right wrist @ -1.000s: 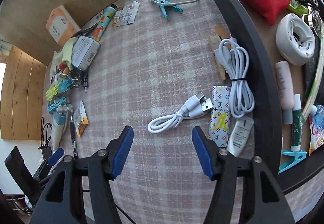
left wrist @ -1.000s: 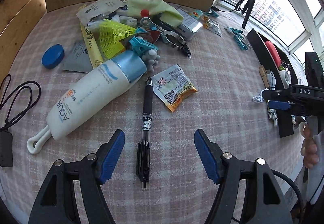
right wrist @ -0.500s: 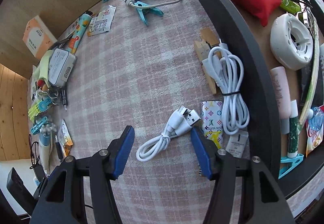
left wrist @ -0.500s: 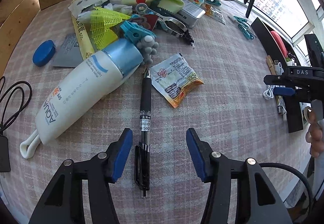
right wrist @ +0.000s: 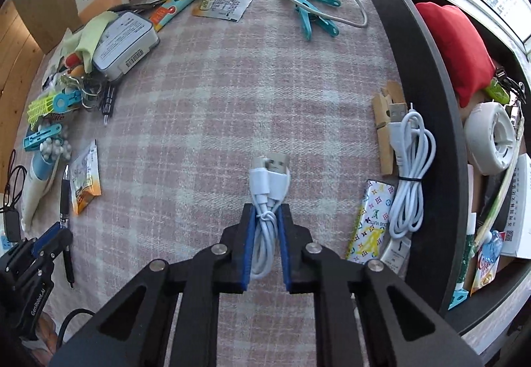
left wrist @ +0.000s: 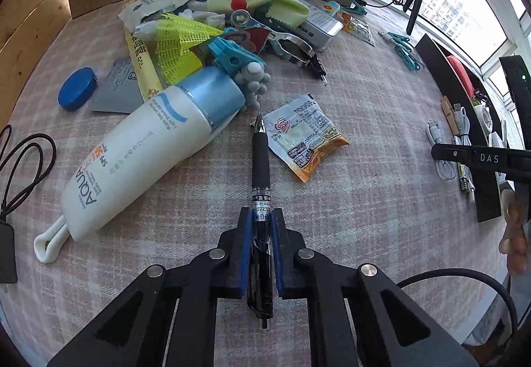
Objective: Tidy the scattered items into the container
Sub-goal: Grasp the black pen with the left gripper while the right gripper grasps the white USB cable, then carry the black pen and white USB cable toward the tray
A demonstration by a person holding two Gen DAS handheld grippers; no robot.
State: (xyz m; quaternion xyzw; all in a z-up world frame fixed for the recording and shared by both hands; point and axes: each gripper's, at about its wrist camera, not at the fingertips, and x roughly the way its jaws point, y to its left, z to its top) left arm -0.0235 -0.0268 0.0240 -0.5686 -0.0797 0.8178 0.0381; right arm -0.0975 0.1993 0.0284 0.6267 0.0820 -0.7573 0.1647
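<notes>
A black pen [left wrist: 260, 161] lies on the checked cloth, tip pointing away. My left gripper [left wrist: 261, 214] points steeply down and its jaws are closing on the pen's rear half, the blue pads [left wrist: 246, 244] pressing its barrel. A small bundled white USB cable [right wrist: 270, 181] sits between the fingers of my right gripper [right wrist: 267, 211], whose jaws are closing on it with both pads against the coil. The container, a black-walled tray [right wrist: 428, 101], stands just right of that cable and holds a red pouch [right wrist: 454, 45] and a white round case [right wrist: 491, 141].
A white sunscreen bottle [left wrist: 142, 154] and a snack sachet [left wrist: 305, 137] flank the pen. A heap of clips, cloth and packets [left wrist: 232, 25] lies beyond. Along the tray wall lie a longer white cable [right wrist: 411, 167], a wooden peg [right wrist: 385, 131] and a patterned packet [right wrist: 371, 221].
Both grippers went from wide open to shut. The left closed on the pen where it lay. The right slid over and rolled, then closed on the small white cable.
</notes>
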